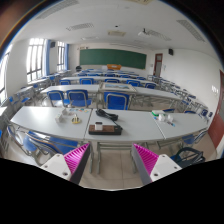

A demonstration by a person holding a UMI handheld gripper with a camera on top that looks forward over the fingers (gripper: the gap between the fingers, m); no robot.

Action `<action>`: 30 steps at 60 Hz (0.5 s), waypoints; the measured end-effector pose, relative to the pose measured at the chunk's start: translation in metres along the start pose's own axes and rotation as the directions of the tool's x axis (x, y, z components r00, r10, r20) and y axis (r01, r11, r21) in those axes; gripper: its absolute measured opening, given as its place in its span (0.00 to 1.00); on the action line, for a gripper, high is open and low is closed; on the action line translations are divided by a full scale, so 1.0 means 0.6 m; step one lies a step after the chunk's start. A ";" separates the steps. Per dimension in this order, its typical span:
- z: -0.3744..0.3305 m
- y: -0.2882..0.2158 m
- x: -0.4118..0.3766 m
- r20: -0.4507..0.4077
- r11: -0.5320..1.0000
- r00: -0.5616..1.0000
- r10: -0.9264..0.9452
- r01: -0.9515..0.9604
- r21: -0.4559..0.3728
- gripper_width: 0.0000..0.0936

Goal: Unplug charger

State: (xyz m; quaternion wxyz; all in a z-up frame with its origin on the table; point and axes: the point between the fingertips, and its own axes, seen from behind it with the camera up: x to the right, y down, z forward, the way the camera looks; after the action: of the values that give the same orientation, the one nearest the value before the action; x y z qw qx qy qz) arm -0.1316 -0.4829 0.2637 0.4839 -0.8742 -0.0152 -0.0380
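The gripper [112, 160] is held well back from the nearest tabletop [60, 120], with its jaws standing wide apart and nothing between them. On this tabletop, beyond the fingers and a little to the middle, lies a dark flat object [105, 128] that is probably the charger or the power strip it sits in; at this distance I cannot tell the plug from the socket. A small item [76, 121] lies just beside it on the left. Blue chairs [117, 100] and a green board [112, 59] are further behind. To do this step well, I think it is best to approach straight and low, keep the jaws open until the charger body stands between the pads, and then pull along the socket line, not sideways.
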 end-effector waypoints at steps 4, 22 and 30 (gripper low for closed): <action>0.002 0.011 -0.005 0.005 1.000 1.000 0.002 -0.002 -0.014 0.91; 0.154 0.048 -0.091 0.068 0.999 0.997 0.019 -0.017 -0.042 0.90; 0.289 0.034 -0.137 0.097 0.999 0.995 0.027 -0.025 -0.021 0.91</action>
State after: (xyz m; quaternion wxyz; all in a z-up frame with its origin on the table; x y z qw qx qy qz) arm -0.2033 -0.3458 0.1481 0.4741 -0.8800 -0.0271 0.0109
